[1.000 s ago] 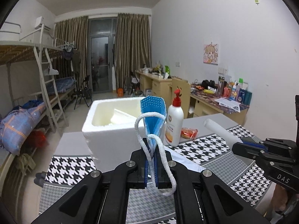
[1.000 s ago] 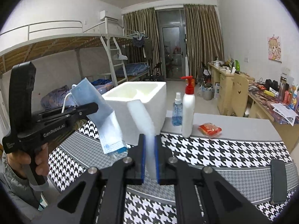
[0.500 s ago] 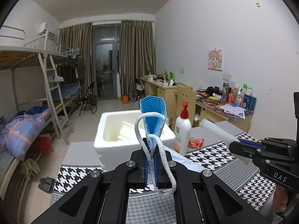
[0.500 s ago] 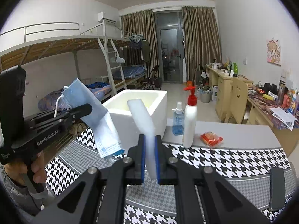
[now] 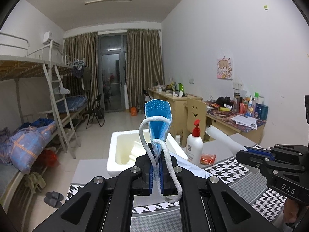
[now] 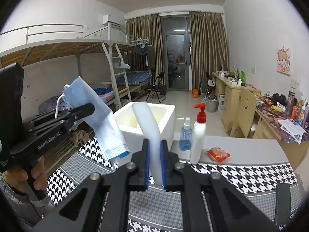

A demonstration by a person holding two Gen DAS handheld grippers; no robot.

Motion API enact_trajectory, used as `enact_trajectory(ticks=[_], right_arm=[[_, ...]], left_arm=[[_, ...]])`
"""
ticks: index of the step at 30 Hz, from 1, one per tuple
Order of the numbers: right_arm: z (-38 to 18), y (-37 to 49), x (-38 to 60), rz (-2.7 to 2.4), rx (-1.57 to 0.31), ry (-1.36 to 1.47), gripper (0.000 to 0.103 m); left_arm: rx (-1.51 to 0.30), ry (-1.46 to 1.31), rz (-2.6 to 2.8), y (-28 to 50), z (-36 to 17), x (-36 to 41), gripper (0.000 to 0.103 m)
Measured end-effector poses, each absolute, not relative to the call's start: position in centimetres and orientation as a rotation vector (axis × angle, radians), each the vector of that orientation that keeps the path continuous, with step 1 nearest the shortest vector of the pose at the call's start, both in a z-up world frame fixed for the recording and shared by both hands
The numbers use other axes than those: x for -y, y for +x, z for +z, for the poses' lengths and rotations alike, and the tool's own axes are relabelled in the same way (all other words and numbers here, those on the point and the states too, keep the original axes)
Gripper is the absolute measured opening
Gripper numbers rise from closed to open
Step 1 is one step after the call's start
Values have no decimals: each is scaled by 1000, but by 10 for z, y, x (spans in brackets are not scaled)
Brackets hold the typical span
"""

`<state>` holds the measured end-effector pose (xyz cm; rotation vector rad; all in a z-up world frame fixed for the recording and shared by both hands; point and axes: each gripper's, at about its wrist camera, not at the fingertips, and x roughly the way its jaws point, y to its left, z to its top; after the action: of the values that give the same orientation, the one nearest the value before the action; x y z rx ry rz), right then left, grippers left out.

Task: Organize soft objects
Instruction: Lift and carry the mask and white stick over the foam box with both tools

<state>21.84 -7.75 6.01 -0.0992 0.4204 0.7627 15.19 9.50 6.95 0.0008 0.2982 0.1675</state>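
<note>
Two clamped softs, pleated blue mask (image 5: 158, 127), curved white foam strip (image 6: 148, 127)

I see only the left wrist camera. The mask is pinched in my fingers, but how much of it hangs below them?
Observer: Most of it. The face mask hangs down from the left gripper, and its lower end is loose, left of the foam box.
Operator: Is the white strip on my right really gripped?
Observer: Yes. The foam strip is pinched between the fingers of the right gripper and curves up toward the box.
Operator: Is something hidden by the pump bottle?
Observer: A small blue spray bottle stands close beside the pump bottle.
</note>
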Motion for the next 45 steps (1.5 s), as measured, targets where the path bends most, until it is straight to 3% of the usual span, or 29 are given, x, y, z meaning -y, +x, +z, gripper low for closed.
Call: enact_trajectory(ticks=[45], right_arm=[[84, 262, 35, 727, -395, -130, 13]], left_arm=[[-311, -20, 302, 218, 87, -131, 5]])
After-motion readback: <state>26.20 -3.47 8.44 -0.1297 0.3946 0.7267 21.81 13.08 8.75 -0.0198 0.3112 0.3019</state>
